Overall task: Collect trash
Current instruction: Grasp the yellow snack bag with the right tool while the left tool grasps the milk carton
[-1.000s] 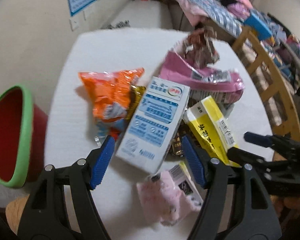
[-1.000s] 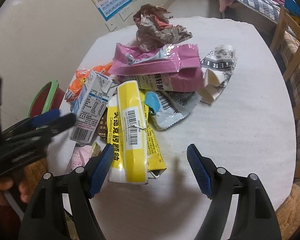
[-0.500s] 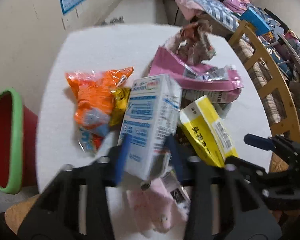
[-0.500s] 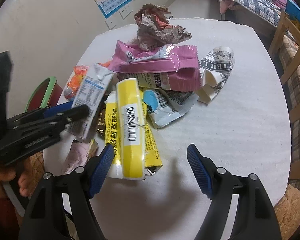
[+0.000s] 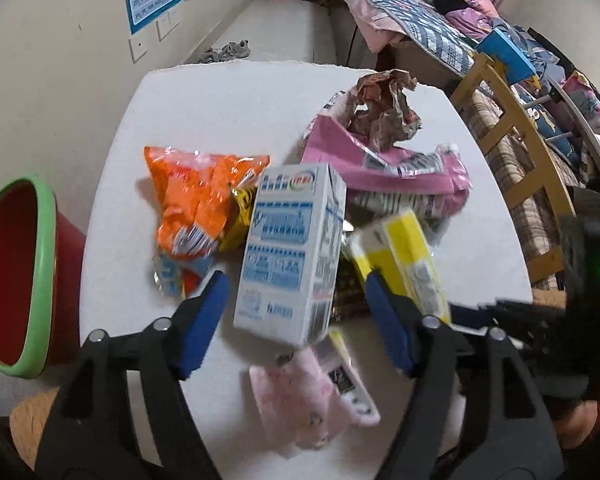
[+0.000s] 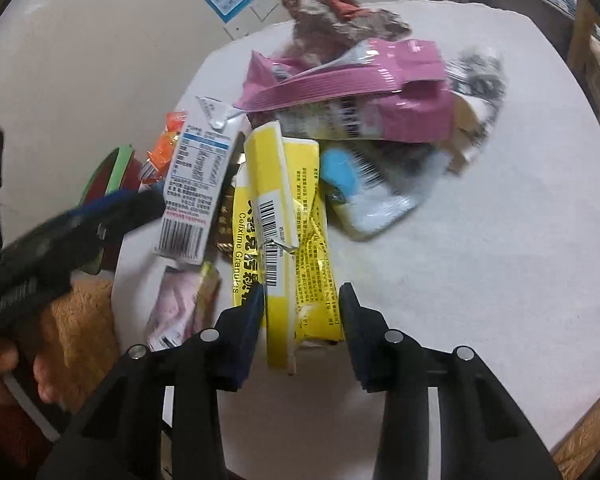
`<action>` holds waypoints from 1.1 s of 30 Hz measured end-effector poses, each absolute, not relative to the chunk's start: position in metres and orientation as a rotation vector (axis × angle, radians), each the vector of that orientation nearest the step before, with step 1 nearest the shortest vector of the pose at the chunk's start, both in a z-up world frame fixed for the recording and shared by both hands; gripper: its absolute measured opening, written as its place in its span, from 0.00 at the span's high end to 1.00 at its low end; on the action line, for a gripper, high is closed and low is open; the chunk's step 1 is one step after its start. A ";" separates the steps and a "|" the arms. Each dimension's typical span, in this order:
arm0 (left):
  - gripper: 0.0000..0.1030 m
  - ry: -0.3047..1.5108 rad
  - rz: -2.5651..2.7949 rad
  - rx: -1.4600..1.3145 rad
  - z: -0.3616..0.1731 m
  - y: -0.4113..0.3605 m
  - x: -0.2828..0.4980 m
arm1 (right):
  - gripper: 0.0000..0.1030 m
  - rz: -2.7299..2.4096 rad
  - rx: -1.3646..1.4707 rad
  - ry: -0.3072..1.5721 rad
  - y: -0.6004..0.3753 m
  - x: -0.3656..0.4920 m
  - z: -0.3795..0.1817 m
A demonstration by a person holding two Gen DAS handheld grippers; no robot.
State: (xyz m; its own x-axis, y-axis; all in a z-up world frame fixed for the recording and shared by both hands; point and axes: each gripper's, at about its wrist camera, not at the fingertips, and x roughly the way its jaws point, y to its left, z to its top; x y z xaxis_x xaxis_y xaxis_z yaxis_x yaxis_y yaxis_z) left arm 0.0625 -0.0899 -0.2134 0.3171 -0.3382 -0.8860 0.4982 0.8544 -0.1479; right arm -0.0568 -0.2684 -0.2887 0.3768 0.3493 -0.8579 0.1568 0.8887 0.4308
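Two grippers work over a white table (image 5: 228,92) heaped with wrappers. Left gripper (image 5: 296,312): fingers spread wide, a blue-and-white milk carton (image 5: 296,248) standing between them with a gap on both sides; contact cannot be confirmed. Ahead-left of it lies an orange snack bag (image 5: 196,196), and far left a red bin with a green rim (image 5: 16,276). Right gripper (image 6: 302,322): fingers narrowed around the near end of a yellow box (image 6: 274,236); whether the pads touch it cannot be told. Ahead lies a pink wrapper (image 6: 364,80).
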 end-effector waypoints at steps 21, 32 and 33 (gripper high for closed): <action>0.39 1.166 -0.487 0.082 -0.224 -0.080 0.061 | 0.63 0.137 0.556 1.171 -0.276 -0.103 -0.281; 0.54 1.050 -0.425 0.013 -0.181 -0.051 0.038 | 0.64 0.180 0.501 1.064 -0.267 -0.087 -0.232; 0.54 1.051 -0.423 0.020 -0.180 -0.050 0.038 | 0.64 0.180 0.473 1.075 -0.264 -0.086 -0.232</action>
State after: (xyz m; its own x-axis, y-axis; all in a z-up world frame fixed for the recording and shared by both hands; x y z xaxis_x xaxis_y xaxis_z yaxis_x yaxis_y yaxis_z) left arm 0.0380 -0.0502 -0.1797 0.4239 -0.3286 -0.8440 0.3480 0.9194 -0.1832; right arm -0.0856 -0.2644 -0.2318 0.4724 0.3664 -0.8016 0.0854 0.8862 0.4554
